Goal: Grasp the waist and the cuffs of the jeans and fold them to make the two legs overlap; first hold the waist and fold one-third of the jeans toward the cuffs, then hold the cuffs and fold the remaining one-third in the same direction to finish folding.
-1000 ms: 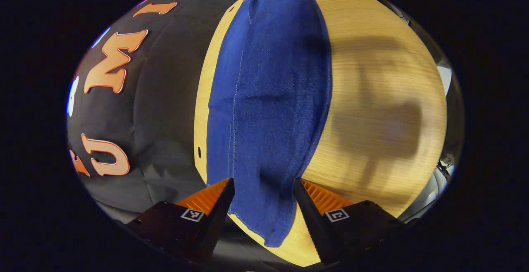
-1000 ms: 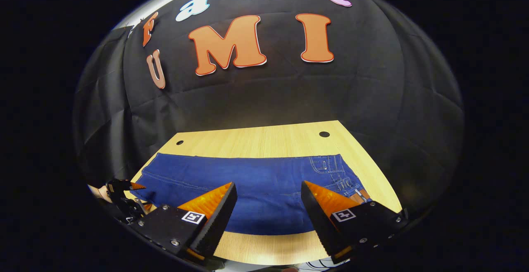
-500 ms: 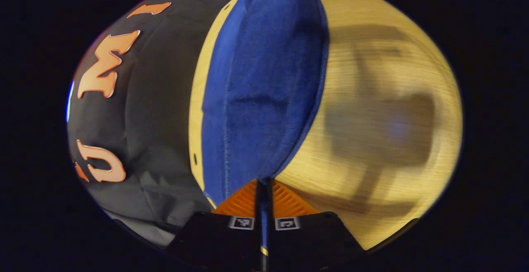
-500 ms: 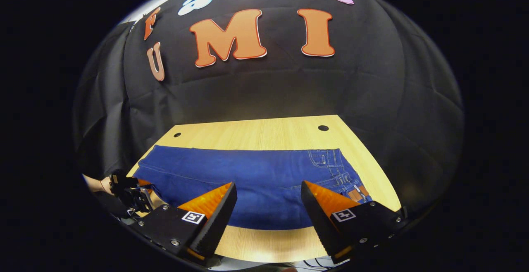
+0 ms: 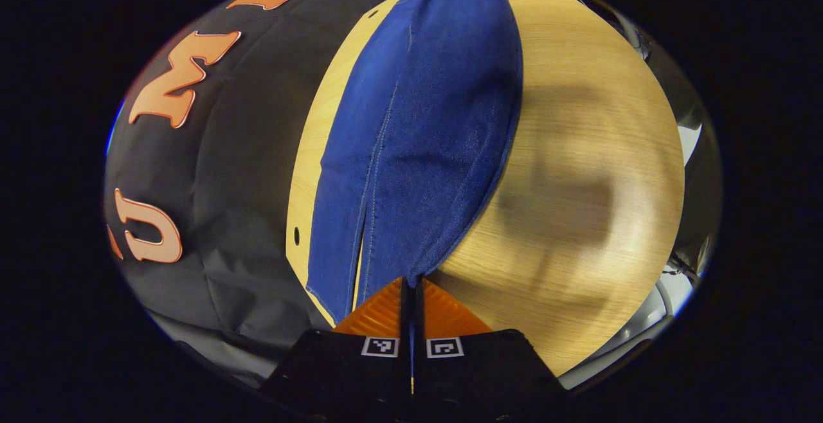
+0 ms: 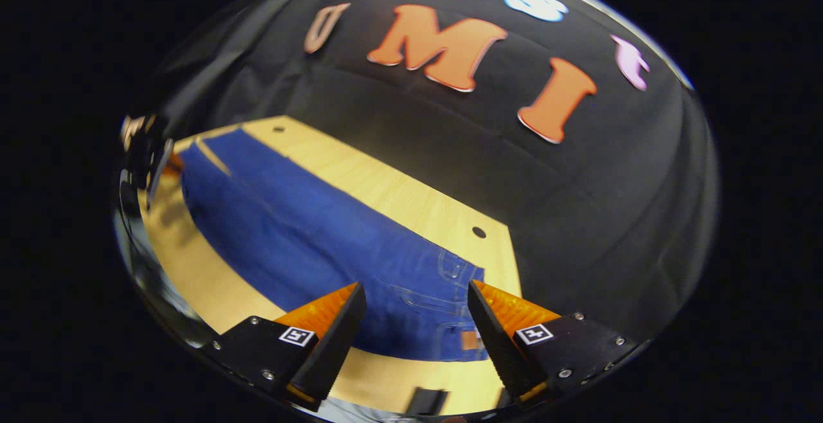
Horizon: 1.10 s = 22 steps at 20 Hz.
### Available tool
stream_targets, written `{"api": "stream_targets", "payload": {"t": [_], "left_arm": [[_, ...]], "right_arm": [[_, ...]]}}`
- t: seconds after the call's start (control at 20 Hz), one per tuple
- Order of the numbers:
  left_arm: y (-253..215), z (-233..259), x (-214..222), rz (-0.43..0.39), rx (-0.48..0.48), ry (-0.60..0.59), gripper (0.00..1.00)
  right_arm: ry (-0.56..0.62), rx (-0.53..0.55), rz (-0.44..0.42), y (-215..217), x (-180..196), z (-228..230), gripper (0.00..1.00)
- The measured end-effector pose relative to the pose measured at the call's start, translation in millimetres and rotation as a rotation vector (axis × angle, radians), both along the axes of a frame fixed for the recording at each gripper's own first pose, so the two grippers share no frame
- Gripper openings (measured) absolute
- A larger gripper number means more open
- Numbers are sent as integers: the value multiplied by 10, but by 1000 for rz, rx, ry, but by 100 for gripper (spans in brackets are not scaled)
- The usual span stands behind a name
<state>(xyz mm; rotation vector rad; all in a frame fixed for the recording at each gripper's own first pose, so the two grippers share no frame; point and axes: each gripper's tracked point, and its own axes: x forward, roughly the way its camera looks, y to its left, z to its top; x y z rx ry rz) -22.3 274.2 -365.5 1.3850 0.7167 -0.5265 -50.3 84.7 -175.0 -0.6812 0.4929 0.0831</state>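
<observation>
Jeans [image 5: 418, 127] lying flat along far side of desk [image 5: 578, 153], legs stretched out, waist [image 6: 443, 307] end nearest right gripper [image 6: 416, 320]. Left gripper [image 5: 411, 310] clenching cuff end, fingers pinched tight on denim. Right gripper's fingers spread, hovering just short of waist, gripping nothing. Judgement: right should be biting waistband corner squarely, then both lifting together, keeping leg edges aligned while overlapping.

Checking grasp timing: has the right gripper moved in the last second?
Yes. The right gripper swung right toward the waist end of the jeans, tilting; the table hole slid down its view. Tongs open.
</observation>
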Motion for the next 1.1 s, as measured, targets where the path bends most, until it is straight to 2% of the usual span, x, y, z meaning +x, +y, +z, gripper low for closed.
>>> {"api": "stream_targets", "payload": {"t": [0.3,0.4,0.6,0.75,0.9,1.1], "left_arm": [[18,-23,-2,-17,43,12,2],[21,-41,-2,-11,45,22,1],[17,-73,0,-7,61,39,1],[17,-101,11,-5,64,50,1],[22,-106,12,2,60,56,2],[25,-126,27,4,59,64,1]], "right_arm": [[162,-493,216,-423,-213,-652,98],[235,-612,278,-503,-339,-886,98],[295,-688,325,-611,-375,-1217,98],[299,-798,407,-633,-251,-1374,98],[314,-785,409,-641,-137,-1536,98],[283,-793,404,-622,79,-1539,96]]}}
